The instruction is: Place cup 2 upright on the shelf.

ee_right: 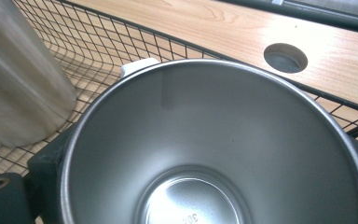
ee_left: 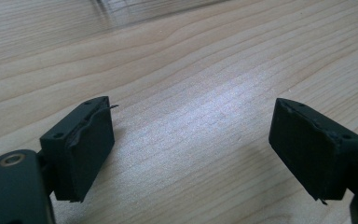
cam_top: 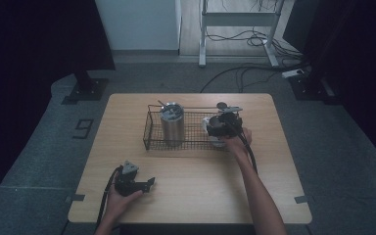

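Observation:
A black wire basket (cam_top: 149, 128) stands on the wooden table (cam_top: 191, 196). At the basket's left end is a tall steel tumbler (cam_top: 172, 122) (ee_right: 18, 79). At its right end is a cup (cam_top: 209, 126) with a steel inside (ee_right: 205, 140) and a white outside. My right gripper (cam_top: 223, 123) is over this cup, one black finger (ee_right: 44, 168) pressed on its outer wall and the other at the far side. My left gripper (cam_top: 151, 182) (ee_left: 191, 144) rests low on the bare table near the front left, jaws wide apart with nothing between them.
A round cable hole (ee_right: 285, 58) sits in the table just behind the basket. Beyond the table are a dark stand base (cam_top: 85, 90), a white desk frame (cam_top: 237, 29) and cables on the floor (cam_top: 254, 73).

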`<state>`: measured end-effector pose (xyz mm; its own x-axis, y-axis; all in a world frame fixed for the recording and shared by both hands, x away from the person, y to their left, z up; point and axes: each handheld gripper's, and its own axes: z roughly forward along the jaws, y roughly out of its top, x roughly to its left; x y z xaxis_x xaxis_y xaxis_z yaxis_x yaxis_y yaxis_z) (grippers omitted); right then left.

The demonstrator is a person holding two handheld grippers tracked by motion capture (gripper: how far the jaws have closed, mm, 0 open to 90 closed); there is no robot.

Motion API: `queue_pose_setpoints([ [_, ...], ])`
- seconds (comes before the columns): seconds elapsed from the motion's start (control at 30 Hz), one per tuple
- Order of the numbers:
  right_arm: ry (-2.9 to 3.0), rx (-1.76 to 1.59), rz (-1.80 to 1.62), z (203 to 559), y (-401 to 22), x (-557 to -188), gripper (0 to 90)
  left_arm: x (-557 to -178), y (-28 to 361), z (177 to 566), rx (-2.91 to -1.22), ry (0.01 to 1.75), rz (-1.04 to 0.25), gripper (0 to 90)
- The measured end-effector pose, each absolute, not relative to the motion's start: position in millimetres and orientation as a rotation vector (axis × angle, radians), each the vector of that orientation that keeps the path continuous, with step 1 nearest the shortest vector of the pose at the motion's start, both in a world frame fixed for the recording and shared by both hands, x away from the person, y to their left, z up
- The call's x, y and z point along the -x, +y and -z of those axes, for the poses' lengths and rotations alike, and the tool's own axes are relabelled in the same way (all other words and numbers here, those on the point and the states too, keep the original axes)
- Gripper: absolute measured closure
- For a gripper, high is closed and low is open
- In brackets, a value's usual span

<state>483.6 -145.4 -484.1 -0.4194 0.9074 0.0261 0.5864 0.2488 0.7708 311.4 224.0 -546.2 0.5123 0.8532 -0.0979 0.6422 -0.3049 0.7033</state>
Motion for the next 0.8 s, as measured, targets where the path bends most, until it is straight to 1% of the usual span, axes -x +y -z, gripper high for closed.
queue_pose_setpoints([
  [0.43,2.136,-1.349,-0.917,486.1,-139.6,-485.4,6.1,-311.2,223.8,546.3,-2.055,1.214,-0.385,14.2],
  [0.8,2.169,-1.393,-0.898,484.4,-143.8,-486.0,5.9,-310.9,223.4,546.4,-2.058,1.210,-0.387,14.2],
])
